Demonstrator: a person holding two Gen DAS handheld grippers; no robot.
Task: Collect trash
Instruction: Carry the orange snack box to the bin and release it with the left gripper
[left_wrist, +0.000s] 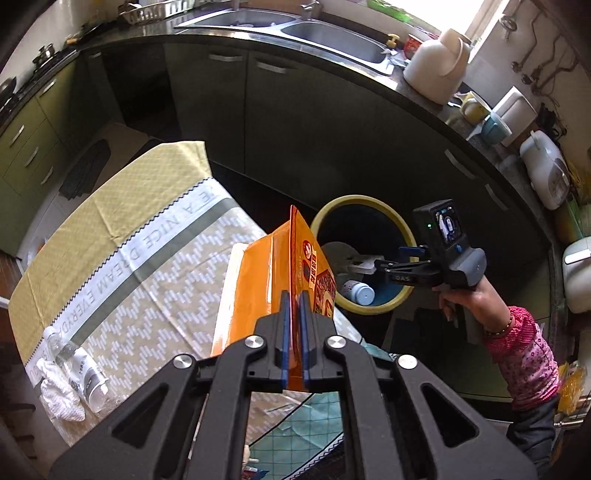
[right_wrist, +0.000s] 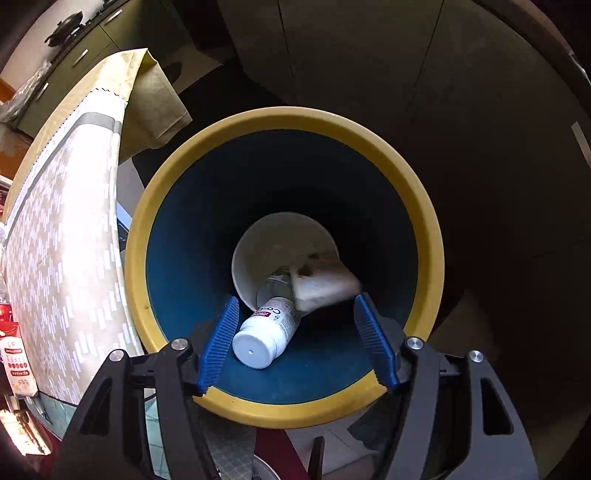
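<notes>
- Left gripper (left_wrist: 294, 295): blue pads pressed together on the lower edge of an orange snack bag (left_wrist: 273, 280), which stands upright above the table edge, short of the bin.
- Table (left_wrist: 147, 236): covered by a yellow and beige patterned cloth; near its left edge lie a clear bottle (left_wrist: 79, 363) and a crumpled white tissue (left_wrist: 59, 393), touching each other.
- Right gripper (right_wrist: 295, 339): held over the bin mouth, fingers spread wide with nothing between them.
- Trash bin (right_wrist: 430, 236): yellow rim, blue interior, standing on the floor just beside the table.
- Bin contents: a white capped bottle (right_wrist: 264, 338) on its side, a paper cup (right_wrist: 269, 251) behind it, and a blurred pale item (right_wrist: 323, 286), possibly a wrapper, overlapping the cup.
- Beyond: dark cabinet doors (left_wrist: 303, 122) below a counter with a steel double sink (left_wrist: 295, 29).
</notes>
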